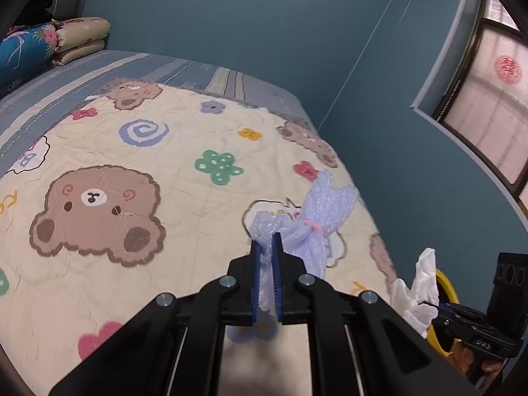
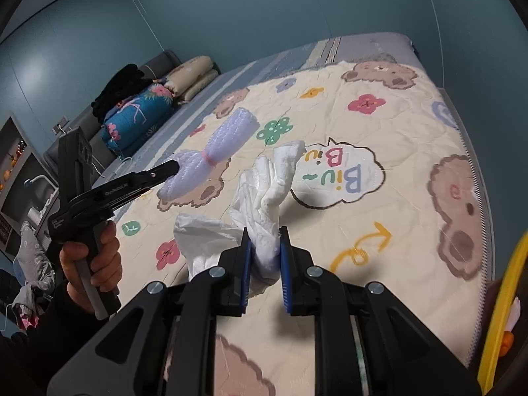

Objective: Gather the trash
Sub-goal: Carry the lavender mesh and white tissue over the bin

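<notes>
Right wrist view shows the right tongs (image 2: 264, 254) closed down on a crumpled white tissue wad (image 2: 264, 204), which sticks up and forward out of the blue pads, with a loose flap hanging to their left. Off to the left of them, the left tongs (image 2: 176, 166) pinch the near end of a lilac bubble-wrap bundle (image 2: 214, 155) tied at its waist with a pink band (image 2: 211, 160); its long axis runs away from those tongs, up and to the right. Both pieces hang above the bear-print quilt (image 2: 379, 231), not resting on it.

From the left wrist view, the left tongs (image 1: 265, 254) are nearly shut on the bundle (image 1: 316, 217), and the right tongs (image 1: 442, 310) with the tissue (image 1: 419, 283) sit low and to the right, just in front of a yellow rim (image 1: 448, 283). That rim also shows at the far right edge of the right wrist view (image 2: 505, 297). I take it for the bin, though little of it shows. If so, the drop lies to the right of both tongs, and the right hand is much the nearer.
</notes>
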Demonstrator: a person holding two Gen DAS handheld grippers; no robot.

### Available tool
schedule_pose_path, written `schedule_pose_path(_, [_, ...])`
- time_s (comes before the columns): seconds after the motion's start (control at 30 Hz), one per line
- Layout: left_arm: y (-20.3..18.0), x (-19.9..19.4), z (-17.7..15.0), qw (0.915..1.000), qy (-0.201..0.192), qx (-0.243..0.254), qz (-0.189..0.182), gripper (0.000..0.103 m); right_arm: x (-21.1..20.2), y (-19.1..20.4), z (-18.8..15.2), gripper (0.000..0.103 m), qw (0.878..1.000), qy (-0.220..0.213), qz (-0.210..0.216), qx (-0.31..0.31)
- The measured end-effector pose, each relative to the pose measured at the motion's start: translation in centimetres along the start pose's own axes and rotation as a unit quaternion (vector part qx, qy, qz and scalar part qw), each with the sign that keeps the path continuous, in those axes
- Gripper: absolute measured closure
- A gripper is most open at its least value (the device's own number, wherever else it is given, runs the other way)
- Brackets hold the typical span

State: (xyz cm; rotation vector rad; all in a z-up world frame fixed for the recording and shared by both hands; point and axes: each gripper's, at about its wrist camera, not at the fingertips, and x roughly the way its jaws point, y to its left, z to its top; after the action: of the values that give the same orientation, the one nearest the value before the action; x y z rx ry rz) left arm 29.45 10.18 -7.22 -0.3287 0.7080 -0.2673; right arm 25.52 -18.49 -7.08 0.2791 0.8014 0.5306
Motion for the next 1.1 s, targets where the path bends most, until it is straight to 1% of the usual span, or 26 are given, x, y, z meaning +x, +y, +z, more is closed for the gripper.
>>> schedule_pose_path(0.07, [-0.8, -1.1, -0.7, 0.9999, -0.001, -0.002, -0.011, 0.097, -1.3, -0.5, -1.0, 0.088, 1.0, -0.006, 0.009, 0.009])
schedule_pose_path(0.2, [-2.2, -2.5, -2.5, 0.9999, -0.004, 0.005, -0.01, 0.097, -4.0, -1.4, -2.8, 0.088, 0.999, -0.018, 0.011, 0.026])
schedule_pose_path(0.3, [-3.6, -3.2, -3.4, 0.9997, 0.002, 0.009, -0.021, 0.097, -6.0, -2.4, -3.8, 0.088, 0.999, -0.024, 0.001, 0.037])
schedule_pose_path(0.4, [-6.1, -4.5, -4.0, 0.9991, -0.002, 0.037, -0.021, 0.097, -8.1, -3.4, -4.4, 0.088, 0.998, -0.036, -0.011, 0.044])
schedule_pose_path(0.57, [-10.6, -5.9, -4.0, 0.9972, -0.01, 0.064, -0.037, 0.097, -12.1, -5.6, -4.4, 0.088, 0.994, -0.079, -0.037, 0.061])
schedule_pose_path(0.63, [-12.4, -6.3, -4.0, 0.9963, -0.015, 0.074, -0.041, 0.097, -13.9, -6.6, -4.2, 0.088, 0.991, -0.099, -0.052, 0.068])
schedule_pose_path(0.73, [-15.5, -6.5, -4.0, 0.9938, -0.02, 0.094, -0.056, 0.097, -16.1, -7.8, -4.2, 0.088, 0.988, -0.12, -0.064, 0.076])
schedule_pose_path(0.93, [-20.4, -6.6, -4.2, 0.9886, -0.03, 0.127, -0.075, 0.097, -20.3, -10.3, -4.6, 0.088, 0.977, -0.163, -0.097, 0.095])
schedule_pose_path(1.1, [-24.1, -5.6, -4.4, 0.9838, -0.031, 0.152, -0.09, 0.097, -23.3, -12.2, -4.8, 0.088, 0.968, -0.191, -0.126, 0.108])
